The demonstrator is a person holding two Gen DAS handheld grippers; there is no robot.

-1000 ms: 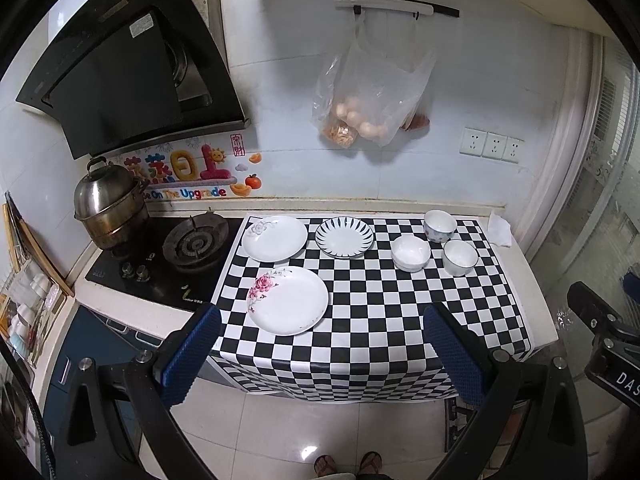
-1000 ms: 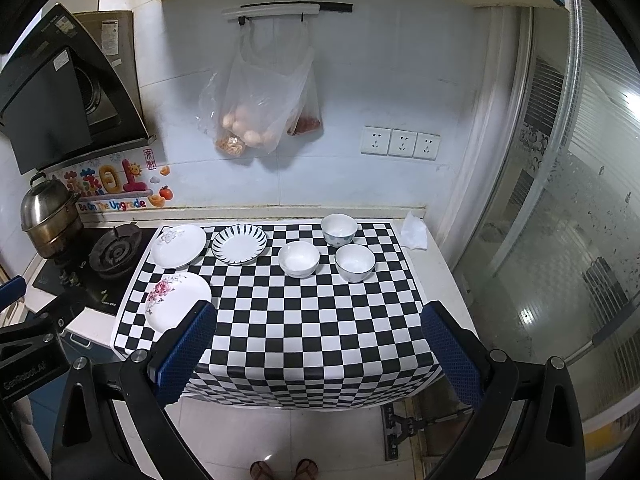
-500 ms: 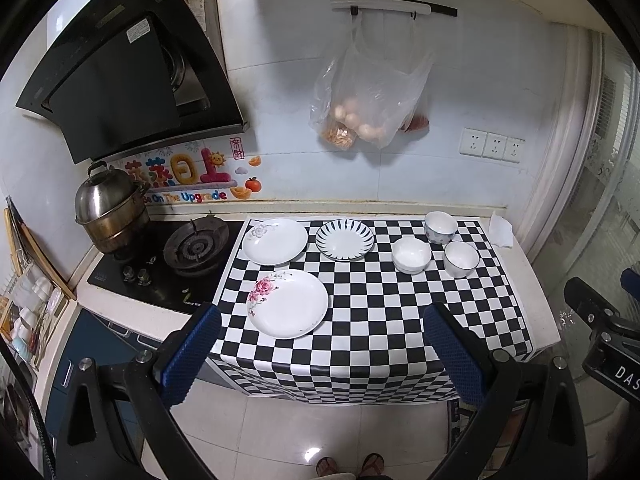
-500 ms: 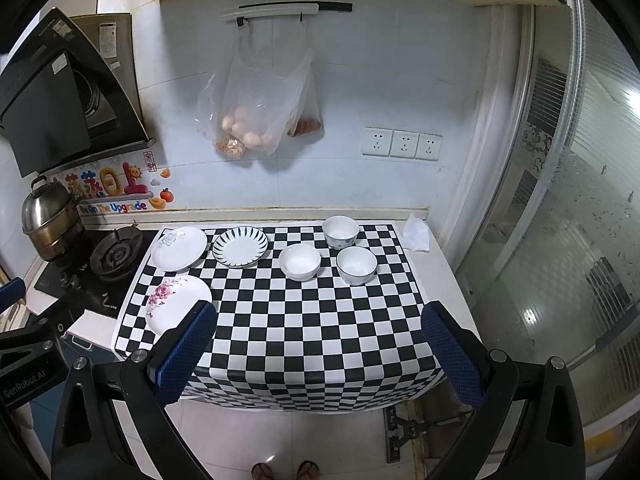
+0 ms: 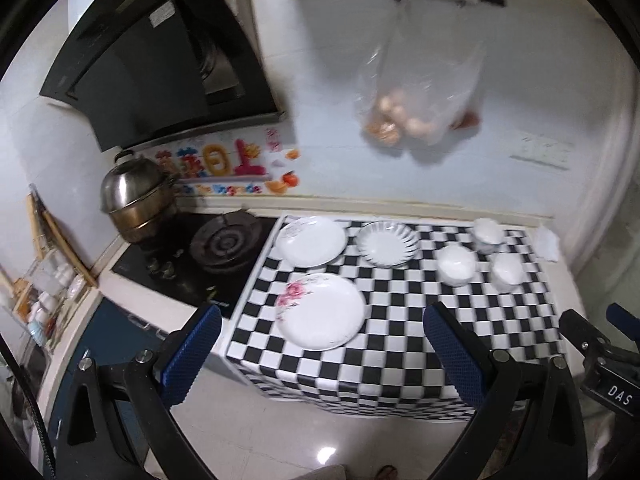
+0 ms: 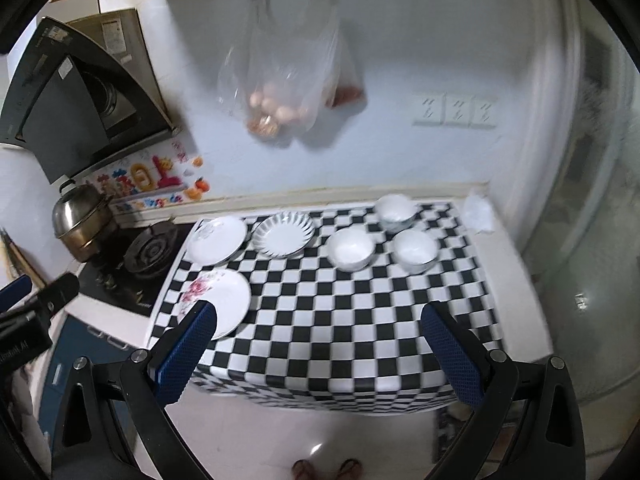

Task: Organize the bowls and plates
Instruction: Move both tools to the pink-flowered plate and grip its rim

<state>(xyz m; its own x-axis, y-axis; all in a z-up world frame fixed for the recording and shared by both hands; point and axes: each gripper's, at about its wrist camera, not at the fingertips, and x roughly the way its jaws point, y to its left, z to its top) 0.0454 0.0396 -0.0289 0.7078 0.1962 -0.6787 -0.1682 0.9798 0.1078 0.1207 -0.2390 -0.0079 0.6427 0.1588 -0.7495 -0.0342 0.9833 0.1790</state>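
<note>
While both grippers hang out in front of the bench (image 5: 400, 360) with nothing between their fingers, the crockery sits untouched on the checkered cloth (image 6: 340, 320). The left gripper (image 5: 322, 354) has its blue fingers (image 5: 192, 354) spread wide apart, framing the floral plate (image 5: 320, 316), which lies nearest the front edge at about 12 o'clock from it. Beyond that, at 11 o'clock, lies a plain white plate (image 5: 311, 241), and just to its right a ridged plate (image 5: 387, 243); the three plates are near one another but do not appear to touch.

The right gripper (image 6: 318, 350) is likewise wide open and empty. Three white bowls stand in a loose cluster toward its 1 o'clock: a near-left bowl (image 6: 350, 249), a near-right bowl (image 6: 415, 250) and a back bowl (image 6: 395, 210). All sit upright and apart from each other.

Plates lie to the stove side and bowls to the wall side, so each gripper probably faces its own group; stacking like with like looks the sensible aim. Nothing is stacked yet, so the task appears to be at its start. A gas burner (image 5: 224, 245) and a steel steamer pot (image 5: 138, 200) sit left of the cloth, clear of the plates.
</note>
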